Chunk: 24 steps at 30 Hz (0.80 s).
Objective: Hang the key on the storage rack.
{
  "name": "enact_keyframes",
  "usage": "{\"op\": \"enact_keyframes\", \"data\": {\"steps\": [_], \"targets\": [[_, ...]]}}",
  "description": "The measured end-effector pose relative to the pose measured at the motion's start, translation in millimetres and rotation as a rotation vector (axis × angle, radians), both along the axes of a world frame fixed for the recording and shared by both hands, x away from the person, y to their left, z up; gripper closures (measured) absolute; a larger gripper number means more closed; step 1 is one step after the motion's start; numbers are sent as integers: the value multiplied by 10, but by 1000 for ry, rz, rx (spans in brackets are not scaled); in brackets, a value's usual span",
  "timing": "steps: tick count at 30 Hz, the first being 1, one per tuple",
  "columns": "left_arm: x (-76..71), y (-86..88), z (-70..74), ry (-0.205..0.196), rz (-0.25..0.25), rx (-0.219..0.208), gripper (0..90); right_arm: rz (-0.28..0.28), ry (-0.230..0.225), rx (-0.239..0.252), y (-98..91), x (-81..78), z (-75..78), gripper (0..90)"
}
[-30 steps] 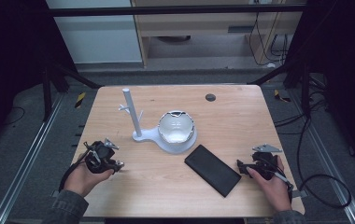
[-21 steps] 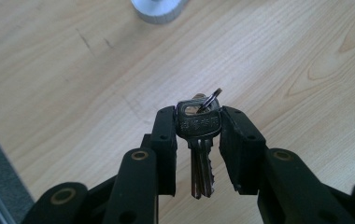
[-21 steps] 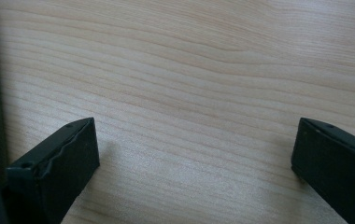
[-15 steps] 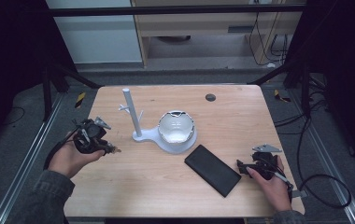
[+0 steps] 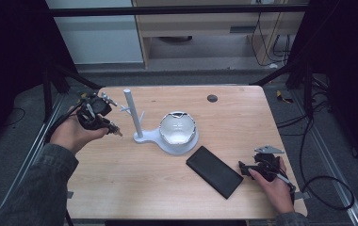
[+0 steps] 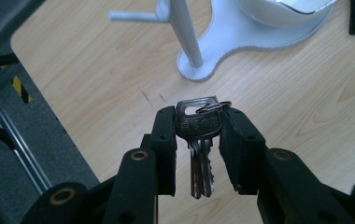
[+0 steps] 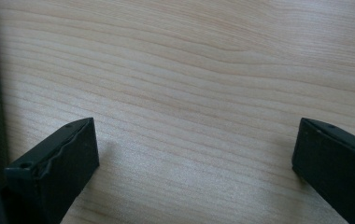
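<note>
Left claw (image 6: pixel 197 128): we have it clamped on the head of a small silver metal key (image 6: pixel 199 140), blade hanging down between the jaws, its thin ring at the top.
Change: a second ago the left hand sat low at the near left edge of the pale wooden surface (image 5: pixel 134 188); now we see it raised and farther up the left side, the key carried off the wood.
Meaning: we judge the pick-up done and the carry under way, likely toward the pegs on the stand.
Right claw (image 7: pixel 194 154): jaws stand wide apart with nothing between them, over bare wood at the near right; unmoved.
Flat black rectangular case (image 5: pixel 214 171): lies just left of the right claw.
White plastic stand with upright post (image 6: pixel 185 32): beyond the key, near the left hand; a shiny bowl (image 5: pixel 177 128) sits on its base.
</note>
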<state>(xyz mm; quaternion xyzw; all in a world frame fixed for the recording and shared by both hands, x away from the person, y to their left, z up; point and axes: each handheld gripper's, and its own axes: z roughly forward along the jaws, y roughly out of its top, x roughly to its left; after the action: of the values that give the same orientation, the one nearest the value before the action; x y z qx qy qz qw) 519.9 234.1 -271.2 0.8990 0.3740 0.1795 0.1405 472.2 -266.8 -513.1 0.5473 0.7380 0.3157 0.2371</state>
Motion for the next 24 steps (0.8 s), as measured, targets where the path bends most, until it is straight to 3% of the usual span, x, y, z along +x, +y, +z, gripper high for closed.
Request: {"op": "enact_keyframes", "data": {"steps": [5,10,16,24], "targets": [[102,-54,107,-9,9,5,674,1,1,-2,2,2,-2,7],[200,-59,121,0,23,28,674,2,1,-2,4,2,-2,7],[305,1,103,4,59,-2,673,3,0,-3,4,3,-2,7],[356,29,160,-8,69,-22,673,4,0,-3,4,3,-2,7]]}}
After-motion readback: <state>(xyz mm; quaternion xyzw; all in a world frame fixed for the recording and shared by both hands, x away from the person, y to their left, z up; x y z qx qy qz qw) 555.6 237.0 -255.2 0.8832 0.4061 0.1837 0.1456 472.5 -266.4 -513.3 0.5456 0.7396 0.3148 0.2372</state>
